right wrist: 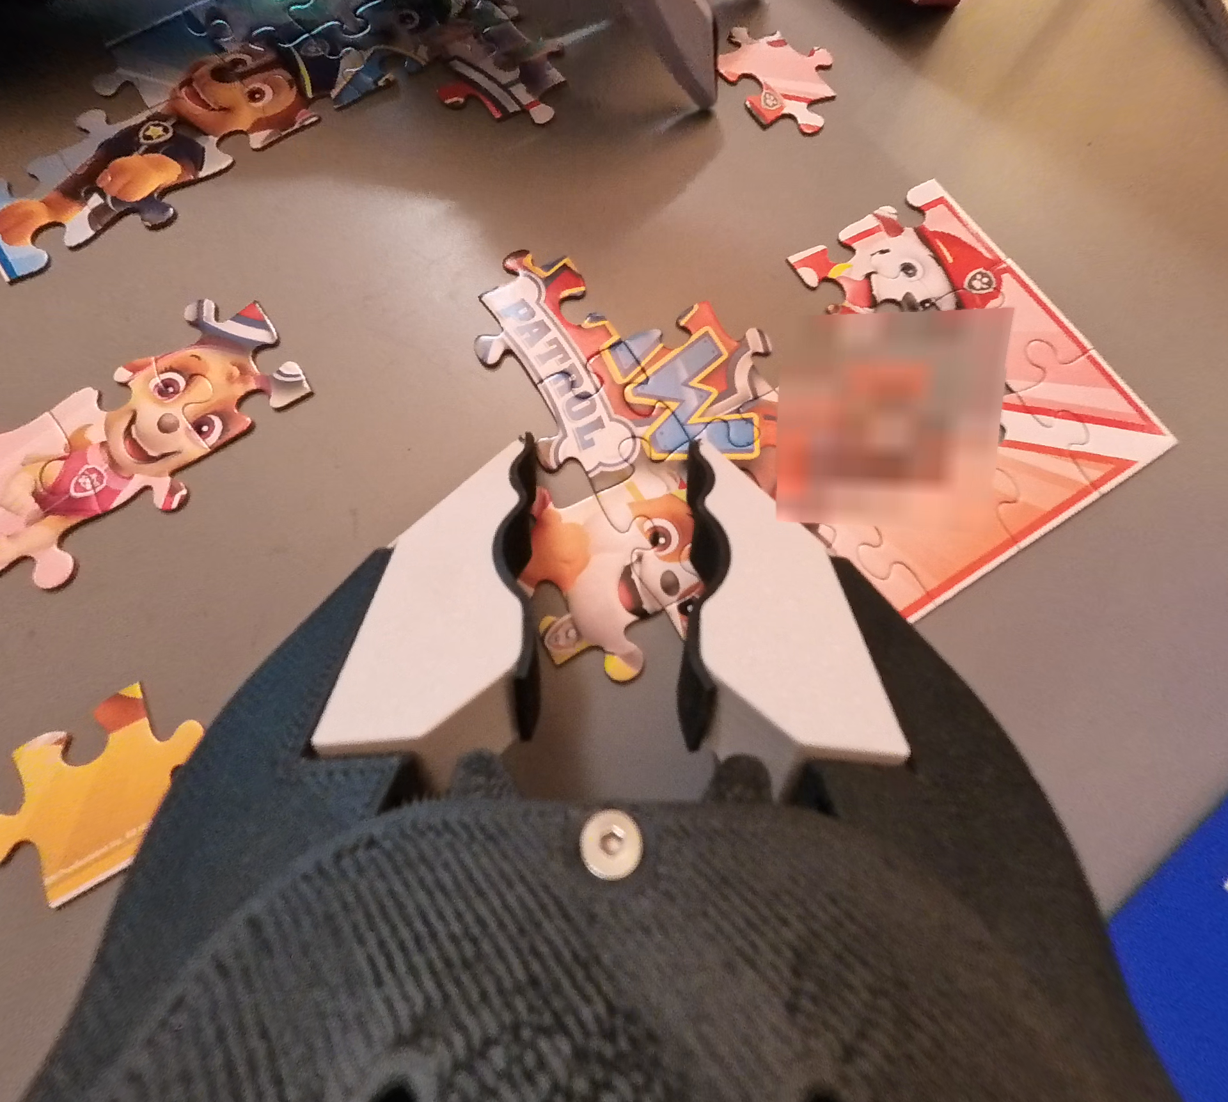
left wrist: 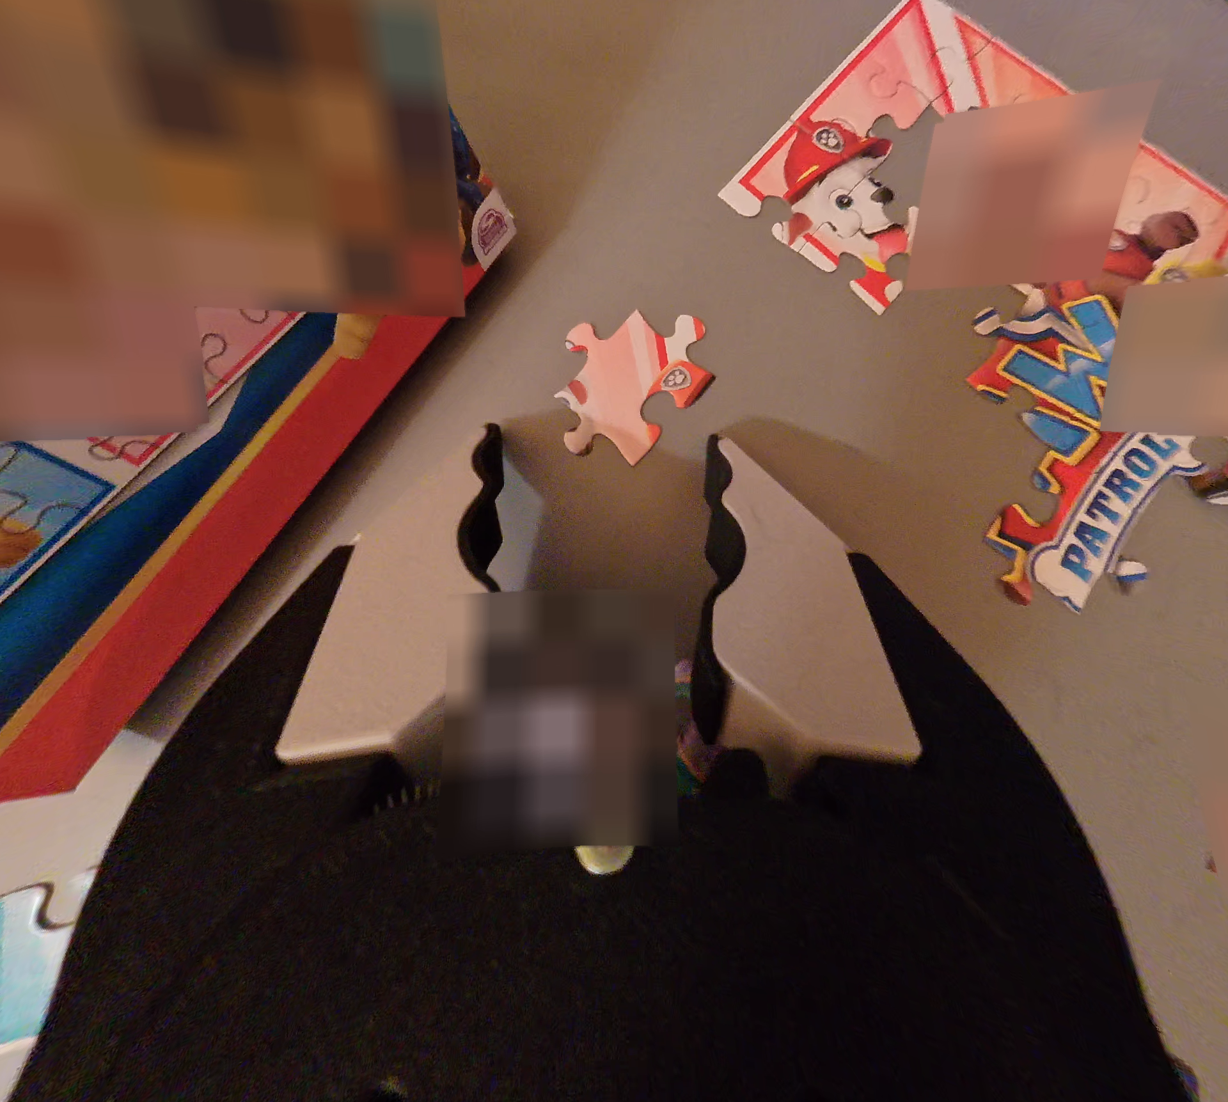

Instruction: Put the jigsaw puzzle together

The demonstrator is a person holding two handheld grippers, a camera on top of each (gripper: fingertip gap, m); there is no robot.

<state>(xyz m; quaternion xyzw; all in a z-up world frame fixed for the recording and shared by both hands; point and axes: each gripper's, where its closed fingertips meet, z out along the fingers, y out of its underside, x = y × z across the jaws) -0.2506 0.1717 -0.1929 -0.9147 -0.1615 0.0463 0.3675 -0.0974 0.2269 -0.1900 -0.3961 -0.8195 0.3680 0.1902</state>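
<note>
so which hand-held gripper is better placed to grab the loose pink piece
Left. The left hand-held gripper stands open just short of the loose pink piece; the right hand-held gripper is over the assembled dog section, farther away.

Grey tabletop (right wrist: 372,246) scattered with cartoon jigsaw parts. Loose pink-and-red striped puzzle piece (left wrist: 634,386) lying flat, apart from the rest. Joined red-bordered corner section with a white pup in a red helmet (left wrist: 837,173). Red and blue cardboard puzzle box (left wrist: 219,512) at the left. Yellow-orange joined section (right wrist: 86,797) near the edge. Pink pup section (right wrist: 133,425) beside it.
</note>
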